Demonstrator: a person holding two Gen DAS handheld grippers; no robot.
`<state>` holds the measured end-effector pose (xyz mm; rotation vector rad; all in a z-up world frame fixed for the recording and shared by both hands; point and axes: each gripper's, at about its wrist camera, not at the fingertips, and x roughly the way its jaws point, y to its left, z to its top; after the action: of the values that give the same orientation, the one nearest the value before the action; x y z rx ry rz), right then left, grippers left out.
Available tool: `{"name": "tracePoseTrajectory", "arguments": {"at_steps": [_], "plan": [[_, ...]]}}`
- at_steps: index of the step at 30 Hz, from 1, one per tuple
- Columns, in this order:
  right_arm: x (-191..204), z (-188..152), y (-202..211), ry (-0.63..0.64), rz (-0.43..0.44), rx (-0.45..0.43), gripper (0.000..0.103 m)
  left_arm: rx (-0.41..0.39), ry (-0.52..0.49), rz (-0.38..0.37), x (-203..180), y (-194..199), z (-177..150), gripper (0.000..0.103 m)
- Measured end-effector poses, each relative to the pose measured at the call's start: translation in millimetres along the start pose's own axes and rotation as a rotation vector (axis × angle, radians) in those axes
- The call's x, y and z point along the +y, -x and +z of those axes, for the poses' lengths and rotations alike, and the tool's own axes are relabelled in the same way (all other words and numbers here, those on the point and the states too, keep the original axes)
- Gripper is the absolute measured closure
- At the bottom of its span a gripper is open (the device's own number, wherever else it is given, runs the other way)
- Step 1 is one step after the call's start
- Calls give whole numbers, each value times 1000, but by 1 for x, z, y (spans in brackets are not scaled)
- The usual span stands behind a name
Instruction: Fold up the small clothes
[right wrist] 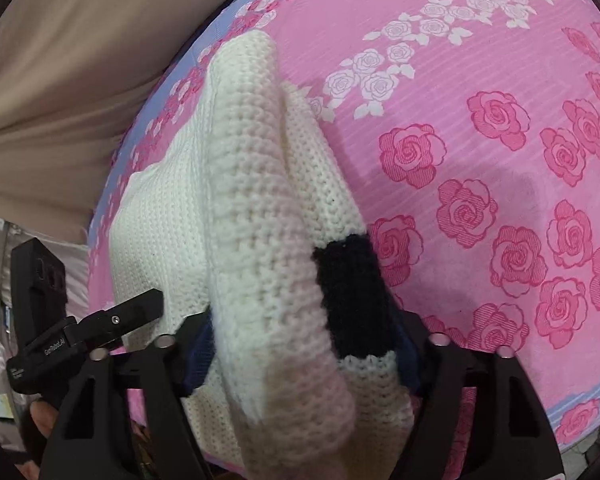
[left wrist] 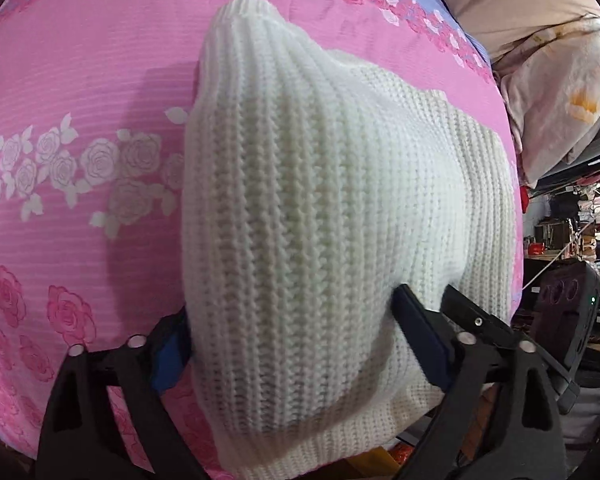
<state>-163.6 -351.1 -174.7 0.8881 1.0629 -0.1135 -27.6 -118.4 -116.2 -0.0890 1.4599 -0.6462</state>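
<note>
A cream knitted sweater (left wrist: 320, 200) lies on a pink rose-print bed sheet (left wrist: 80, 100). In the left wrist view a thick fold of it bulges between the two fingers of my left gripper (left wrist: 296, 328), which is shut on it. In the right wrist view the sweater (right wrist: 260, 220) shows a black knitted patch (right wrist: 352, 300), and my right gripper (right wrist: 304, 352) is shut on a folded part of it near that patch. Each gripper shows in the other's view: the right one (left wrist: 480, 328) at the sweater's right edge, the left one (right wrist: 112, 320) at lower left.
The sheet (right wrist: 500, 120) spreads wide on the far side of the sweater. A beige pillow or duvet (left wrist: 540, 8) lies past the bed's edge. Cluttered shelves and stacked goods (left wrist: 580, 232) stand beyond the bed on the right of the left wrist view.
</note>
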Motion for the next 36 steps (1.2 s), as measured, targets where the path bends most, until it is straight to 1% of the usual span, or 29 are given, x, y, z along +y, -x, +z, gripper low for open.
{"name": "tracePoseTrajectory", "arguments": {"at_steps": [1, 2, 3, 4, 6, 8, 10, 14, 16, 18, 19, 22, 25, 28, 29, 31, 33, 36], "plan": [[-3, 0, 1, -18, 28, 10, 53, -3, -14, 0, -3, 2, 0, 31], [-5, 1, 3, -27, 41, 14, 60, -5, -30, -5, -9, 6, 2, 41], [-4, 1, 7, -21, 40, 13, 64, -8, -40, -11, -11, 13, 2, 52], [-1, 0, 10, -13, 32, 6, 65, -10, -48, -20, -14, 18, 2, 55], [5, 0, 19, -9, 25, -14, 68, -27, -63, -65, -21, 35, 2, 59], [12, 0, 34, -11, 44, -49, 69, -61, -90, -115, -35, 56, 3, 60], [20, 0, 56, 3, 61, -90, 70, -92, -121, -144, -47, 74, 4, 60], [43, 2, 115, 67, 75, -205, 70, -207, -229, -223, -86, 130, 8, 60], [58, 3, 150, 106, 84, -288, 70, -275, -299, -256, -105, 160, 7, 60], [76, 6, 180, 135, 101, -371, 70, -357, -382, -287, -131, 197, 7, 60], [85, 6, 201, 156, 113, -424, 70, -390, -413, -297, -138, 211, 6, 60], [120, 14, 251, 244, 130, -573, 70, -534, -530, -321, -167, 266, 0, 60], [161, 19, 300, 352, 142, -728, 70, -705, -642, -339, -188, 328, -11, 60], [198, 14, 344, 459, 168, -873, 69, -831, -699, -352, -197, 375, -20, 60], [210, 11, 356, 494, 180, -916, 69, -886, -722, -355, -198, 395, -25, 60], [237, 4, 379, 558, 221, -998, 69, -969, -758, -349, -197, 425, -34, 59], [261, -3, 398, 624, 269, -1058, 69, -1060, -785, -338, -190, 460, -47, 59], [296, -8, 415, 703, 343, -1112, 68, -1139, -783, -308, -173, 494, -55, 59]]}}
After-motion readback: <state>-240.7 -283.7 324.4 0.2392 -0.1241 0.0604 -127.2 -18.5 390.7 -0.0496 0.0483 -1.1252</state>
